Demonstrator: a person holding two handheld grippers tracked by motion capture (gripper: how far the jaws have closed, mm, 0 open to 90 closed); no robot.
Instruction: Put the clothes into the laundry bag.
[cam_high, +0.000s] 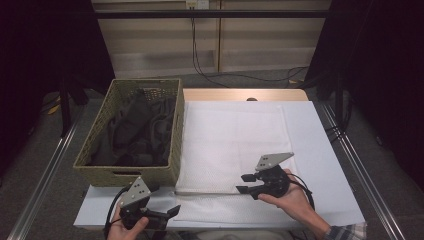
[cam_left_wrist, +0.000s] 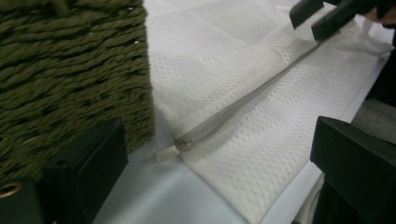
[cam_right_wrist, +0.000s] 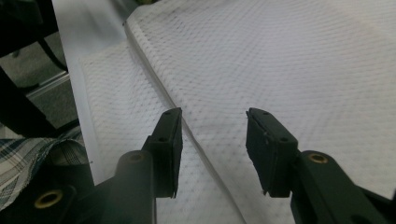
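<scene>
The basket (cam_high: 131, 131) blocks the table's left side; the flat mesh bag (cam_high: 230, 145) leaves open passage above and rightward.

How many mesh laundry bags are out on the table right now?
1. The white mesh bag lies flat on the table right of the wicker basket, zipper along its near edge. More could be hidden among the dark clothes in the basket.

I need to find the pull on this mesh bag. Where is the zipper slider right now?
In the left gripper view the zipper slider sits at the near-left end of the zipper on the white mesh bag, just beside the woven basket's corner, ahead of the open left tool.
</scene>
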